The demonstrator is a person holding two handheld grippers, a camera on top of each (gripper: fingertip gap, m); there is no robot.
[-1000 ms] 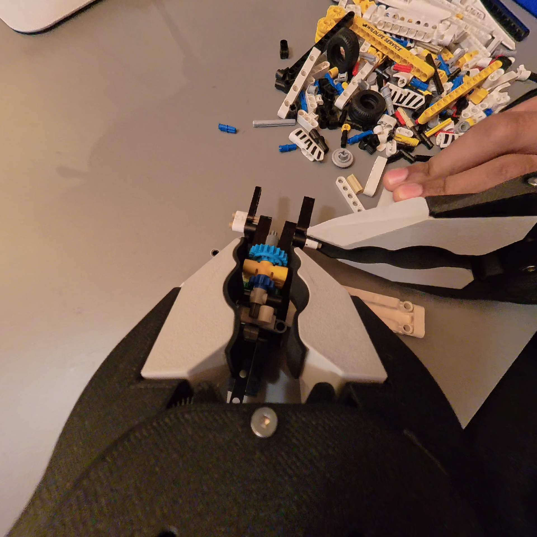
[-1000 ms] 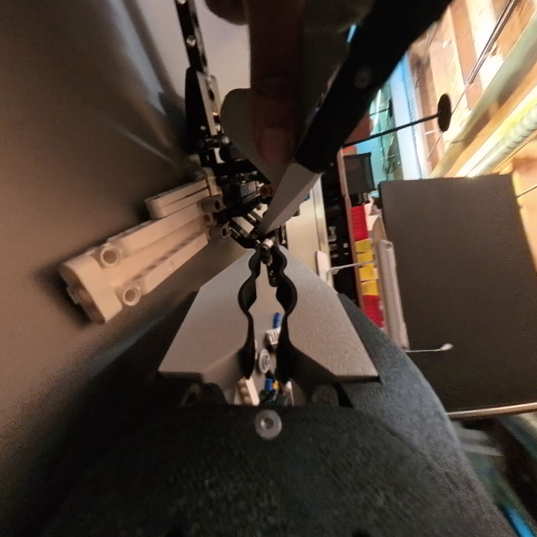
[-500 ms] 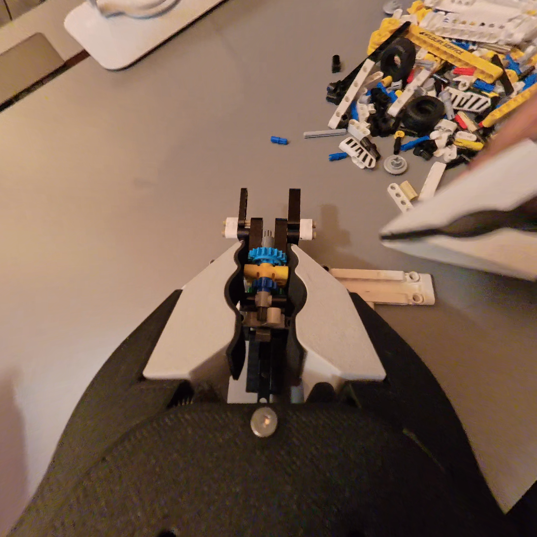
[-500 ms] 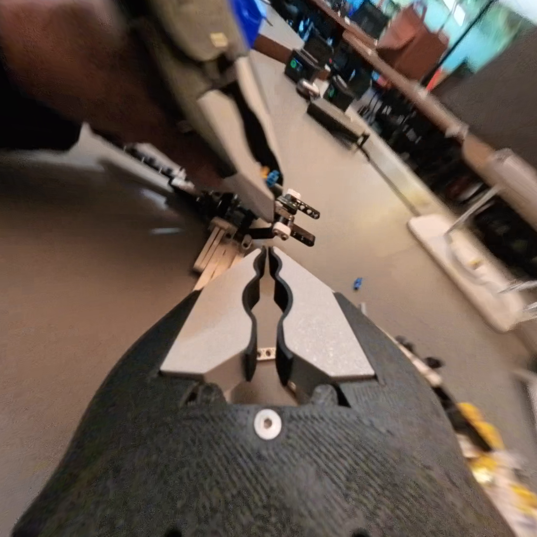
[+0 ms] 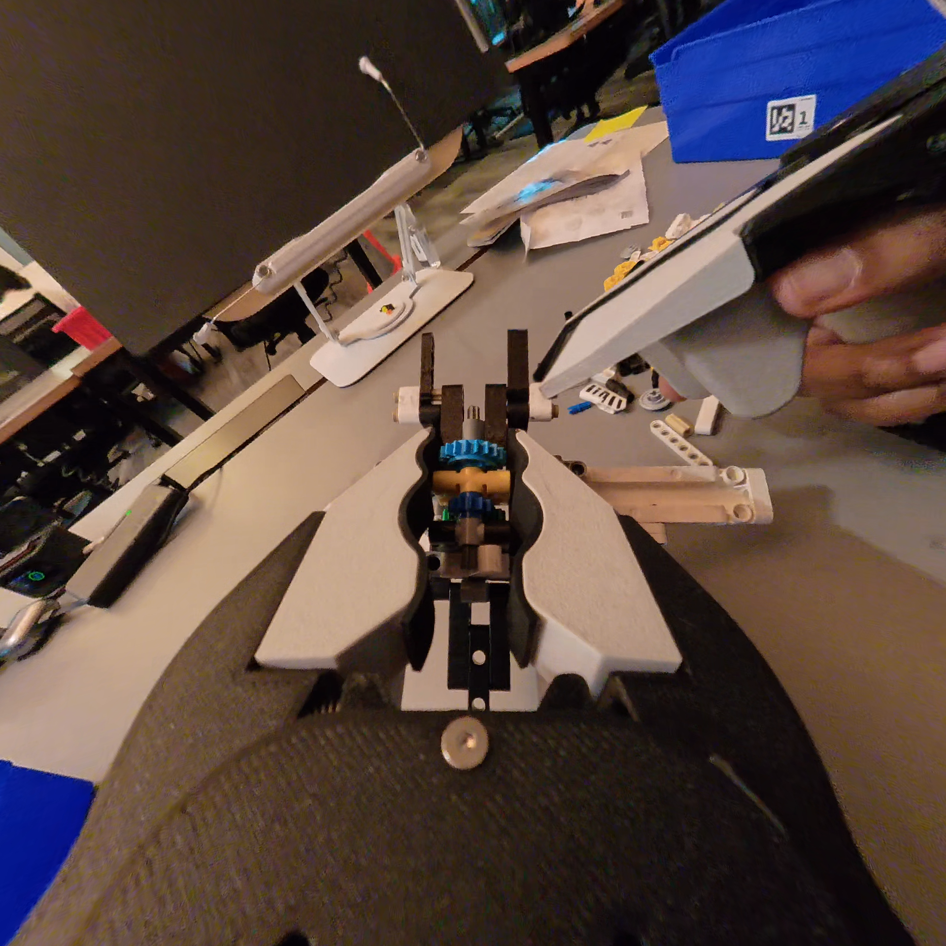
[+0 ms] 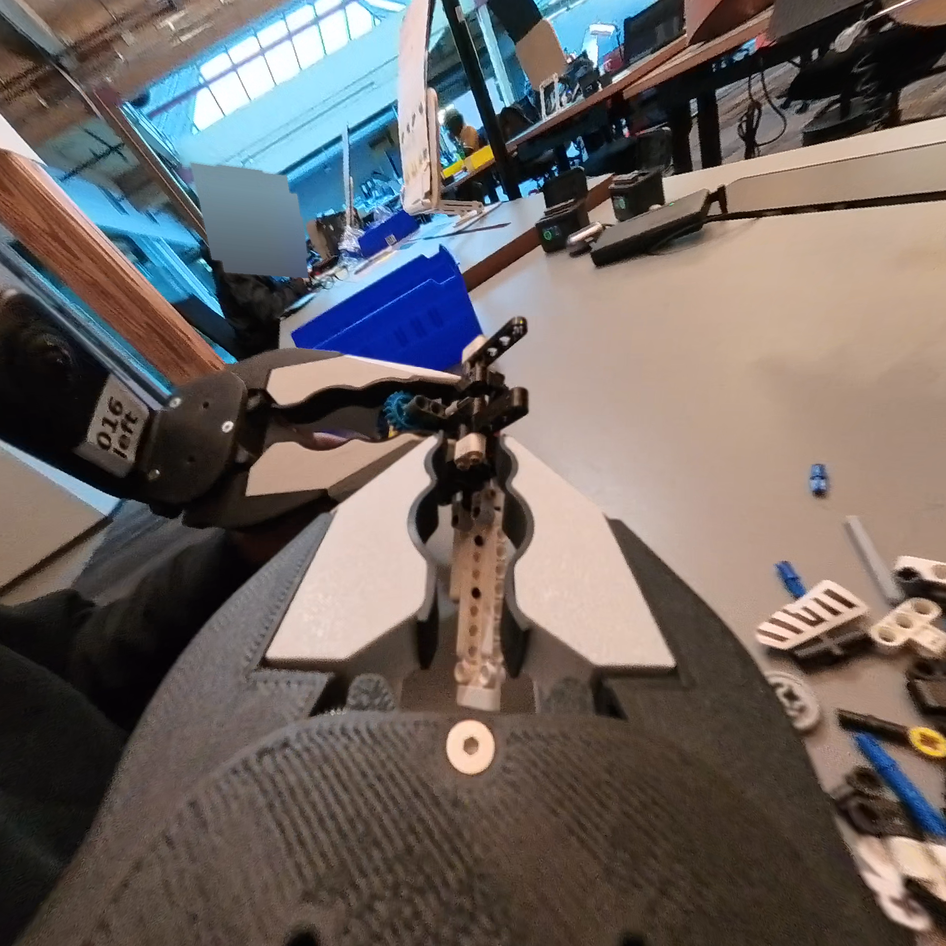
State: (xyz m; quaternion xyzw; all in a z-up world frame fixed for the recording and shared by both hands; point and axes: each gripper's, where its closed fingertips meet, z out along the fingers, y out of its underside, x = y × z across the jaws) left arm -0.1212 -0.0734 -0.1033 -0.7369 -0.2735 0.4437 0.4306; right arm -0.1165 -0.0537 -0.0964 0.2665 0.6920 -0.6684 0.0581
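Left tongs [image 5: 471, 440]: you have them clamped on the gear assembly [image 5: 471, 460], both pads pressing its black side beams, above the tabletop [image 5: 256, 491].

Right tongs [image 6: 470, 450]: parted; the assembly's white stub [image 6: 470, 446] stands between the tips. Whether the pads press it, you cannot tell. In your left view one fingertip [image 5: 550, 386] touches that stub [image 5: 541, 409].

Gear assembly: its long axis runs along your left tongs, two black prongs [image 5: 517, 368] pointing away from you, white stubs out to either side, blue gears and a tan piece between the pads.

Under your right tongs: a white holed beam [image 6: 478, 599] lies lengthwise in the gap, on the tabletop.

Right of the assembly: a cream beam piece [image 5: 681, 494] lies flat, long axis crosswise.

Further right: loose building parts [image 6: 819, 622], a small blue pin [image 6: 818, 478].

Behind: a white stand [image 5: 394, 312], a blue bin [image 5: 798, 71], papers [image 5: 573, 199].
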